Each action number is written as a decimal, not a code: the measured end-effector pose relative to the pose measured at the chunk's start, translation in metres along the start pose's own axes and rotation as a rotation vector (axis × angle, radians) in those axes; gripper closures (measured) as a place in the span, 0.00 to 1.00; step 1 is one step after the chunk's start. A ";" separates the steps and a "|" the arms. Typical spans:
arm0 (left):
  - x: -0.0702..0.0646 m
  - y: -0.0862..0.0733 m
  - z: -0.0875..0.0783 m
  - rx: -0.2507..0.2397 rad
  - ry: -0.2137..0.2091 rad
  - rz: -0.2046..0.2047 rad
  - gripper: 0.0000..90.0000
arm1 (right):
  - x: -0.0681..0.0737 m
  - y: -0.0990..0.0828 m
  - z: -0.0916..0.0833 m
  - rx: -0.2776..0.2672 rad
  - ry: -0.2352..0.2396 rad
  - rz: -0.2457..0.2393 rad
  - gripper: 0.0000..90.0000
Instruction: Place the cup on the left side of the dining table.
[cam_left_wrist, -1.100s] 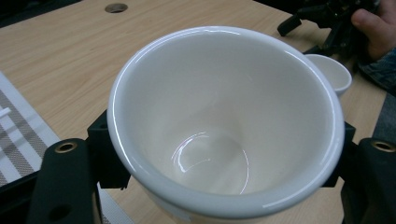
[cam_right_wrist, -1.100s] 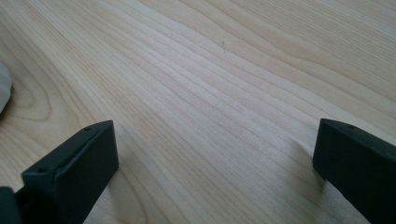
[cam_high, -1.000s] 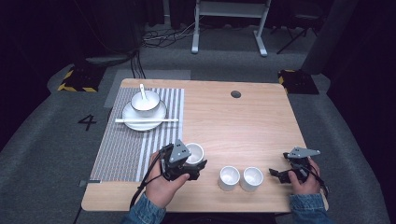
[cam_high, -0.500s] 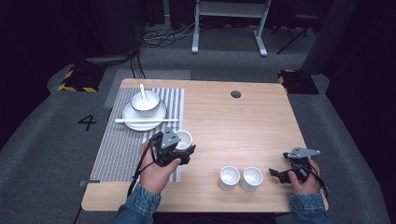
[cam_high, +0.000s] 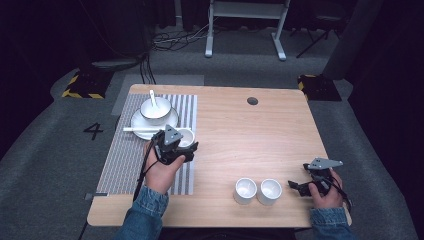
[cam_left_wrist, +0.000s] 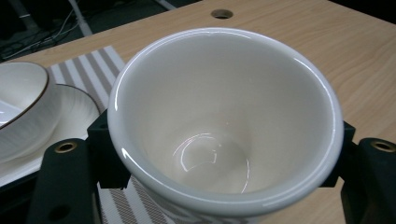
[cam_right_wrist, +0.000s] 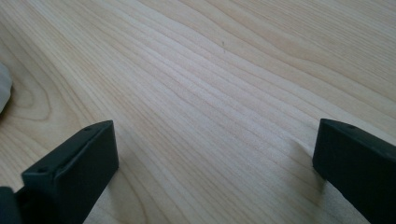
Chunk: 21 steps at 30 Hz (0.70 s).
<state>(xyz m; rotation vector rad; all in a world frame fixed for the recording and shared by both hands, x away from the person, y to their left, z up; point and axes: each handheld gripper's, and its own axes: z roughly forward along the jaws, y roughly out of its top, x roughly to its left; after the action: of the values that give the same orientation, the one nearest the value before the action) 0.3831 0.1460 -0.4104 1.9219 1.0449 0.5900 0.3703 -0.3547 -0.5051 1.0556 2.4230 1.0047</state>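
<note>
Up and away goes the left claw (cam_high: 184, 147): it has carried its cup (cam_high: 185, 137) from the surface's near edge, beside the other two cups, out over the striped mat (cam_high: 125, 160) toward the far left corner. Right now the cup sits upright between the claw's black jaws, clamped on both sides of its wall, and the left gripper view looks straight down into it (cam_left_wrist: 224, 121), glossy white and empty. It is at the mat's right edge, just beside the plate (cam_high: 140, 125), though whether it rests on the mat or hangs above it can't be told. On that plate stands a bowl (cam_high: 155, 110) with a spoon (cam_high: 152, 97) in it, and chopsticks (cam_high: 137, 129) lie across the plate's near rim. In the left gripper view the bowl (cam_left_wrist: 18, 102) and plate (cam_left_wrist: 74, 112) show at the left, close to the cup.

Over on the other side, the right claw (cam_high: 295, 186) has stayed put near the surface's near right corner. Its jaws stand wide apart with nothing between them, lying low on the bare wood, as the right gripper view (cam_right_wrist: 215, 168) makes plain. Just to its left, along the near edge, two more white cups stand side by side, touching: the left cup (cam_high: 245, 190) and the right cup (cam_high: 269, 191), the latter nearest the right claw. A round hole (cam_high: 252, 101) marks the surface's far edge.
</note>
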 end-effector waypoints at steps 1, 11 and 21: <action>0.004 -0.001 0.002 0.003 0.013 -0.006 0.30 | 0.000 0.000 0.000 0.000 0.000 0.000 0.00; 0.033 -0.019 0.022 0.021 0.056 -0.090 0.30 | 0.000 0.000 0.000 0.000 0.000 -0.001 0.00; 0.045 -0.030 0.050 0.106 0.097 -0.082 0.30 | 0.000 0.000 0.000 0.000 0.000 0.000 0.00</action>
<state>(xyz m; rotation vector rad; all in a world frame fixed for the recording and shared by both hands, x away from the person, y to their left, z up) 0.4303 0.1701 -0.4615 1.9470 1.2324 0.5966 0.3704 -0.3547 -0.5051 1.0554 2.4227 1.0053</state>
